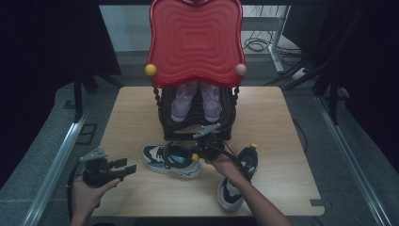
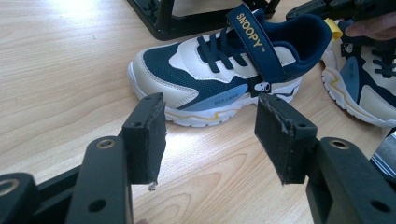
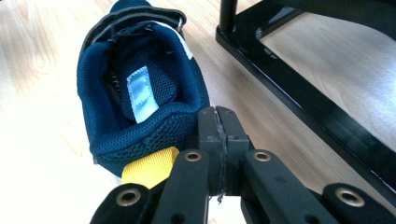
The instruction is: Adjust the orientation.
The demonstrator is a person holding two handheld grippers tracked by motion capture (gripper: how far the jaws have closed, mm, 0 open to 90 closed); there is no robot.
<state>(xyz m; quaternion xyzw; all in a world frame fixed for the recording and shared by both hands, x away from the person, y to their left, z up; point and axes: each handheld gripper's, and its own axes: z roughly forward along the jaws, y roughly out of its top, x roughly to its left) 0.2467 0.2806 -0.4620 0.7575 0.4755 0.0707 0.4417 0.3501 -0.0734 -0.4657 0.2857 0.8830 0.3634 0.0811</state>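
Observation:
A navy and white Snoopy sneaker [image 1: 171, 160] lies on its sole at the table's middle, toe to the left. Its mate [image 1: 237, 181] lies to the right, toe toward the front edge. My right gripper [image 1: 198, 151] sits at the first sneaker's heel, jaws shut pad against pad [image 3: 218, 126] just beside the navy heel collar [image 3: 140, 135] and the yellow pull tab [image 3: 149, 168], with nothing between them. My left gripper [image 1: 120, 167] rests at the front left, open, and its pads [image 2: 144, 135] stand wide apart, facing the sneaker's side [image 2: 219, 74] from a short way off.
A black shoe rack [image 1: 195, 127] with a red wavy top [image 1: 195, 42] stands at the table's back middle and holds a pink pair [image 1: 195, 101]. Its base bar [image 3: 317, 102] runs close to the right of my right gripper. Bare wood [image 1: 131, 117] lies at the left and right.

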